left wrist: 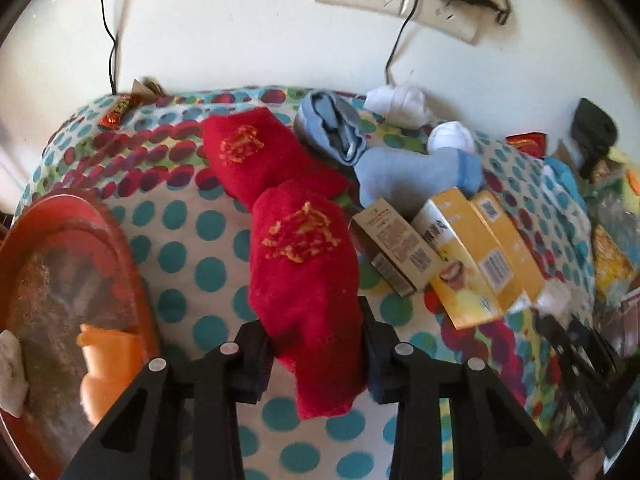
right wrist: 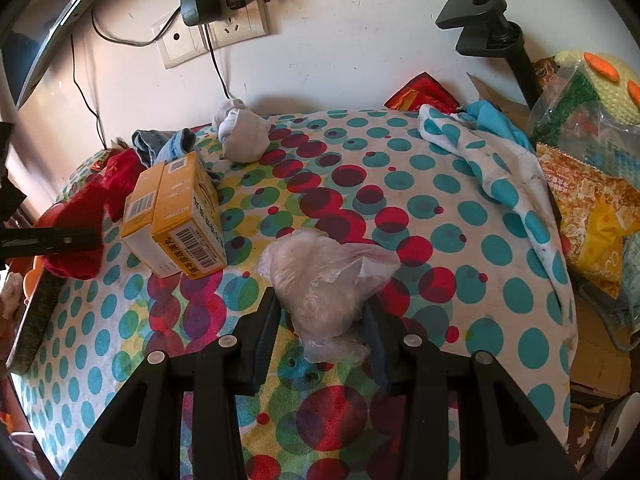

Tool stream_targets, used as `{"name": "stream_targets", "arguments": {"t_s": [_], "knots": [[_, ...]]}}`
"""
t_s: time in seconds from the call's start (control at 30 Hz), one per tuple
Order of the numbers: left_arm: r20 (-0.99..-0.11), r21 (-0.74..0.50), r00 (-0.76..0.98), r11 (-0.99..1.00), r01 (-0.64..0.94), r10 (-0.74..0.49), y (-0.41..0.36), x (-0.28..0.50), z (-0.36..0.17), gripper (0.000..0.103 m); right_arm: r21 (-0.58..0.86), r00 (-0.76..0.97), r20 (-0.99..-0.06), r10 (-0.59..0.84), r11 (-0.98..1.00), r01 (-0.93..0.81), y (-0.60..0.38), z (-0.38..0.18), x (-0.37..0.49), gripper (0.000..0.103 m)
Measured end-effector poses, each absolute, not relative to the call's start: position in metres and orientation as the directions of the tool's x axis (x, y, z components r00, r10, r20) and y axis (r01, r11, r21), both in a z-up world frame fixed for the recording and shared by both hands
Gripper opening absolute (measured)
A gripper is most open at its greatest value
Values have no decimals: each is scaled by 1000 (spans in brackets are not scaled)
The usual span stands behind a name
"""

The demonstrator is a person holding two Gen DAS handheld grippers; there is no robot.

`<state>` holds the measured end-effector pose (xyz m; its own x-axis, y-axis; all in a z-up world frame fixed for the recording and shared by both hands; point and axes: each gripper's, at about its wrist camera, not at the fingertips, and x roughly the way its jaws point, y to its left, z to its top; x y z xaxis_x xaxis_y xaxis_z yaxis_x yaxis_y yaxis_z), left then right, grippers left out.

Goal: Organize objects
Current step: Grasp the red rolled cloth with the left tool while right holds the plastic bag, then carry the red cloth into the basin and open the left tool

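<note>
To the left of the left gripper (left wrist: 316, 344) sits a red tray (left wrist: 124, 264) with an orange thing (left wrist: 106, 356) and a pale scrap of cloth (left wrist: 10, 372) already in it, which suggests a little sorting is done. The jaws of this gripper are closed narrow on the near end of a red sock (left wrist: 304, 280), which hangs between them. Just beyond the jaws a second red sock (left wrist: 256, 152) touches the first. Ahead and to the right lie a blue sock (left wrist: 416, 172), a rolled blue-grey pair (left wrist: 332, 128), white socks (left wrist: 400, 104), a brown box (left wrist: 394, 248) and yellow boxes (left wrist: 476, 256), all loose on the spotted cloth (left wrist: 200, 248).

The right gripper (right wrist: 326, 320) has its jaws partly closed around a crumpled plastic bag (right wrist: 324, 276); whether they truly pinch it I cannot tell. Left of these jaws stand the yellow boxes (right wrist: 176, 220); far ahead is a white sock ball (right wrist: 240, 132); to the right, a spotted rag (right wrist: 492, 168) and snack packets (right wrist: 592, 208).

Most of the job seems left: socks unpaired, boxes scattered.
</note>
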<state>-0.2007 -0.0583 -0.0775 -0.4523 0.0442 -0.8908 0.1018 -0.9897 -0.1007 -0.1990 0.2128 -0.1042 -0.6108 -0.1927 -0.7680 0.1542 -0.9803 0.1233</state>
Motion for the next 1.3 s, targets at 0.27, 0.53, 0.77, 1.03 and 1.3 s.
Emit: {"name": "stream_targets", "arguments": {"t_s": [0.27,0.53,0.77,1.03,1.3], "knots": [[-875,-27,-483,-994,102,-25,-83,-170,-51,37,106,-612,-771,-178,-983,153,210,-103,-199,38],[-866,14,-493,-990,140,-82,-129,-142,-36,37,79,-613,-775,-157,-985,152,207,-103,-198,38],[-864,31,-485,-975,219,-137,-182,-125,-32,37,43,-613,-780,-128,-987,152,202,-103,-199,38],[-870,79,-443,-948,307,-216,-246,-118,-42,37,38,-613,-780,-124,-988,152,201,-103,-199,38],[-888,97,-388,-925,367,-247,-298,-123,-60,37,37,-612,-781,-124,-988,152,201,-103,-199,38]]}}
